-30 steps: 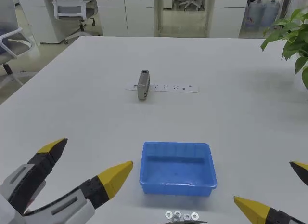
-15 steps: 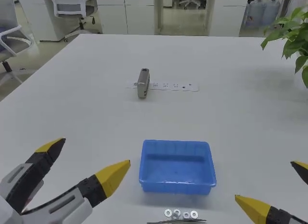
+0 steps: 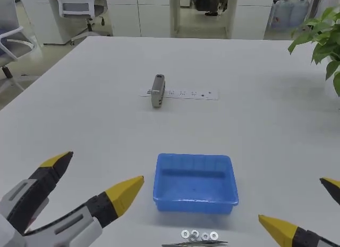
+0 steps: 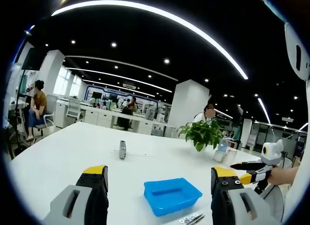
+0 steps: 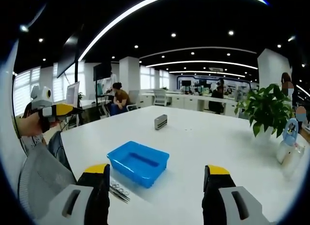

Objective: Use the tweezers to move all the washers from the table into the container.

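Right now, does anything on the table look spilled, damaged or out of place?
Nothing stands out. The washers lie in a row beside the tweezers, and the container sits upright just behind them.

The right gripper [image 5: 157,170] is holding its yellow-tipped jaws wide apart over the white table [image 5: 203,138]; the blue container [image 5: 138,162] is sitting between them; the washers [image 5: 120,188] and tweezers [image 5: 117,195] are lying just beside it; the left gripper [image 5: 62,110] is hovering at the far left.
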Available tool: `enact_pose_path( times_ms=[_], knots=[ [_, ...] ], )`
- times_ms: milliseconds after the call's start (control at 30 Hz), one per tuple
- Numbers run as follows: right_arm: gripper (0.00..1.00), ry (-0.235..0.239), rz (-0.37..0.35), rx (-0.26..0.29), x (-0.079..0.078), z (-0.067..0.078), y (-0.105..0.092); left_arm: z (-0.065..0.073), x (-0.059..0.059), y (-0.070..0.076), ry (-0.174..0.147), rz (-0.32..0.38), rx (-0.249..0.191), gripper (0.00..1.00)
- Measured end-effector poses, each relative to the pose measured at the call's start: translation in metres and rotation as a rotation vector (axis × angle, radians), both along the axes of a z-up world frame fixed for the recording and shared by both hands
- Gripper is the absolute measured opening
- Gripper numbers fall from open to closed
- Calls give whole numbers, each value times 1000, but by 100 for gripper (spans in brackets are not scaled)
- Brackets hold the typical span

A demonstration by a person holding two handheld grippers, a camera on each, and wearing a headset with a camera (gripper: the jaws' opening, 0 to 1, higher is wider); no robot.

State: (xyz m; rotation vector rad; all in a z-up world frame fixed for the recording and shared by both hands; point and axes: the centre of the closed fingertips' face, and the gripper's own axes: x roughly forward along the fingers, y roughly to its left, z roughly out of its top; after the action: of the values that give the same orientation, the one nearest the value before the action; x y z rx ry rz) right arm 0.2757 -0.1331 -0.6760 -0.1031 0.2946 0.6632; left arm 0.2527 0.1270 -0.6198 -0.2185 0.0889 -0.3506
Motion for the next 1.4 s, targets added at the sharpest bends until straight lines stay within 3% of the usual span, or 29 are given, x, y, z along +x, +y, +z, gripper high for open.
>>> enact_pose_path(
  times_ms=[500,700,1100,1300,1400],
  knots=[
    [77,6,4,-22,0,-3,2,-2,-1,-4,10,-14,9,88],
    [76,43,-3,-67,1,-12,-3,-3,-1,-4,13,-16,10,88],
    [74,52,12,-56,4,-11,1,-4,-2,-3,16,-15,12,87],
    [73,66,50,-62,2,-15,10,-9,-1,-4,37,-37,21,85],
    [70,78,94,-101,-1,-21,16,-19,-2,-12,90,-105,36,72]
  ],
)
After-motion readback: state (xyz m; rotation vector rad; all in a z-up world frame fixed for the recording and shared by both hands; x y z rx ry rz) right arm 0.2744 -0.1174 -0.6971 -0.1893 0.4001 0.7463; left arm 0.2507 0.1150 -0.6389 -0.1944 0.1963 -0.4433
